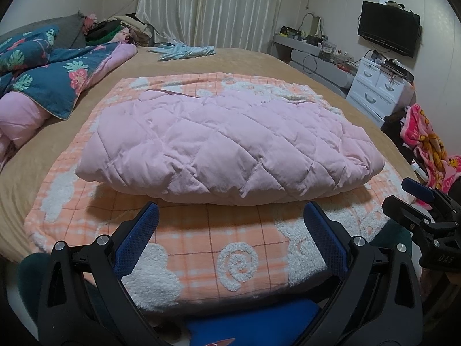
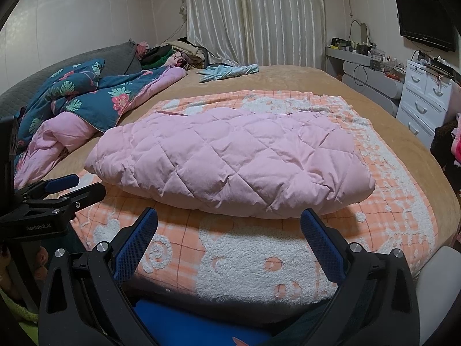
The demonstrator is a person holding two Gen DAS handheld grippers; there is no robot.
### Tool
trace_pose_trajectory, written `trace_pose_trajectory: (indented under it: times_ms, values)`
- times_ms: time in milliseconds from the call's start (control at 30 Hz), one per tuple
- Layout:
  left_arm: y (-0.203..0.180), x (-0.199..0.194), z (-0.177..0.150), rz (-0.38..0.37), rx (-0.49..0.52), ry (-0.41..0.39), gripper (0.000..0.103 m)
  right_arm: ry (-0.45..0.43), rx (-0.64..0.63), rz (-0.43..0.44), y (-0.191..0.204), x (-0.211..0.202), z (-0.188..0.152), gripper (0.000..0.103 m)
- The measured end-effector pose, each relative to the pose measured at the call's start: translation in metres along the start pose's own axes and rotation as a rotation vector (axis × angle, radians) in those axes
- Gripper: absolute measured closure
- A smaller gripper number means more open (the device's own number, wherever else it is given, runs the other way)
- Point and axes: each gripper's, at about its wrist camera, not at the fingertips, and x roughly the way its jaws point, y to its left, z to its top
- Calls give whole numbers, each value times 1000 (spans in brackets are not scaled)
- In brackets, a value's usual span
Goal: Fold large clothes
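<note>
A pink quilted garment (image 1: 227, 144) lies folded into a thick bundle on an orange-and-white checked blanket (image 1: 239, 245) spread on the bed; it also shows in the right wrist view (image 2: 230, 161). My left gripper (image 1: 232, 210) is open and empty, held just short of the bundle's near edge above the blanket. My right gripper (image 2: 230, 216) is open and empty in the same way. The right gripper shows at the right edge of the left wrist view (image 1: 420, 201), and the left gripper at the left edge of the right wrist view (image 2: 66, 187).
A blue floral duvet with pink lining (image 1: 43, 80) is heaped at the left of the tan bed (image 1: 245, 60). A light blue cloth (image 1: 187, 51) lies at the far side. White drawers (image 1: 377, 86), a wall TV (image 1: 389, 31) and a pink printed towel (image 1: 429, 147) are on the right.
</note>
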Motion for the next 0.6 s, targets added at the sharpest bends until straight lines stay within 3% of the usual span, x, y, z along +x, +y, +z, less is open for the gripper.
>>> trace_pose_trajectory:
  times_ms: [600]
  values:
    - [2,-2,2,1,-4,-4,9,1,2,-2,1,0,0,4]
